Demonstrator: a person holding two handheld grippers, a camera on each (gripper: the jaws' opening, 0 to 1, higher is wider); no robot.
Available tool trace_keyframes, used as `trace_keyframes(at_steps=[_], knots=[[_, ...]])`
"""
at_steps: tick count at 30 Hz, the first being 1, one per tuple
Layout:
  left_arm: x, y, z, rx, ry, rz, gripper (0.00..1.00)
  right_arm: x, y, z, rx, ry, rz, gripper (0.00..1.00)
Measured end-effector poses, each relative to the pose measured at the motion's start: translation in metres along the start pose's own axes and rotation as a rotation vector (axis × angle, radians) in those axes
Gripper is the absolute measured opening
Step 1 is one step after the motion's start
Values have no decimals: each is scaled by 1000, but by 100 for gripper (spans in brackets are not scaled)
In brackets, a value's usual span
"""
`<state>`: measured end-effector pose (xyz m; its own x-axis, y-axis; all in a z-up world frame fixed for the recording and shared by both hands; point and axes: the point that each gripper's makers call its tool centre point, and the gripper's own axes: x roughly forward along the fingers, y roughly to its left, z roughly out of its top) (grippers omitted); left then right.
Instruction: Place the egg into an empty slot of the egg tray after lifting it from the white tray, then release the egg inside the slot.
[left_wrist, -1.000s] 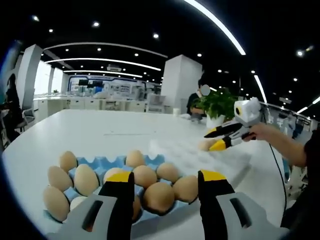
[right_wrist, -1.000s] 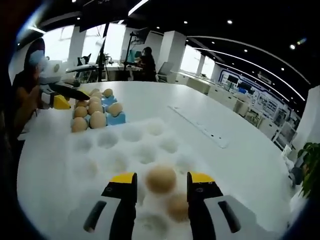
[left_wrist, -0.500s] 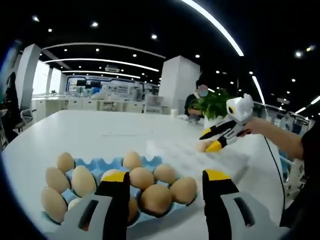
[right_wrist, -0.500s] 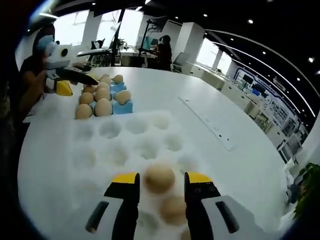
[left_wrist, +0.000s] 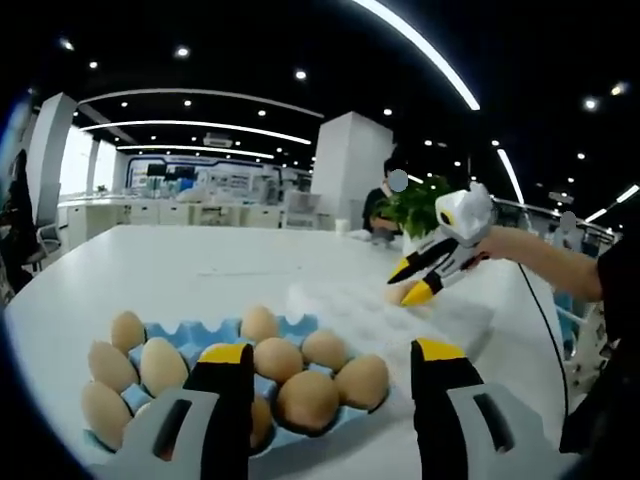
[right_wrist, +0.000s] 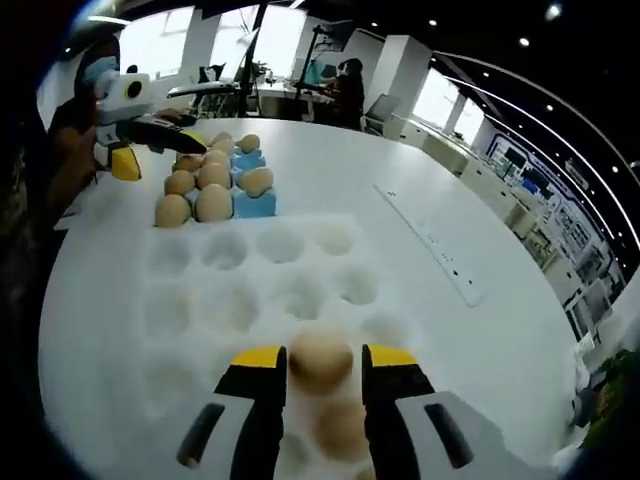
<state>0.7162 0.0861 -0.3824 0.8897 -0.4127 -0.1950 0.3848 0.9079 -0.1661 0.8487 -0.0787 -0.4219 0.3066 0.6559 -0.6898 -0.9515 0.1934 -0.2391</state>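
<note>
In the right gripper view, the right hand-held gripper (right_wrist: 320, 362) has its yellow-tipped jaws closed against both sides of an egg (right_wrist: 320, 356), over the white tray (right_wrist: 190, 300) on the counter (right_wrist: 480, 210). A second egg (right_wrist: 340, 428) sits in a tray hollow just below the held one. Far ahead and left lies the blue egg tray (right_wrist: 250, 205), mostly filled. In the left gripper view, the left hand-held gripper (left_wrist: 330, 360) hangs with jaws wide apart, gripping nothing, just above the near eggs of that egg tray (left_wrist: 215, 330).
</note>
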Motion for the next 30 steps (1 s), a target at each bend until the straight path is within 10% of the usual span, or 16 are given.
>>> trace_keyframes(at_steps=[30], knots=[[-3, 0, -1, -8, -14, -5, 65, -13, 1, 21, 186, -73, 51, 26]])
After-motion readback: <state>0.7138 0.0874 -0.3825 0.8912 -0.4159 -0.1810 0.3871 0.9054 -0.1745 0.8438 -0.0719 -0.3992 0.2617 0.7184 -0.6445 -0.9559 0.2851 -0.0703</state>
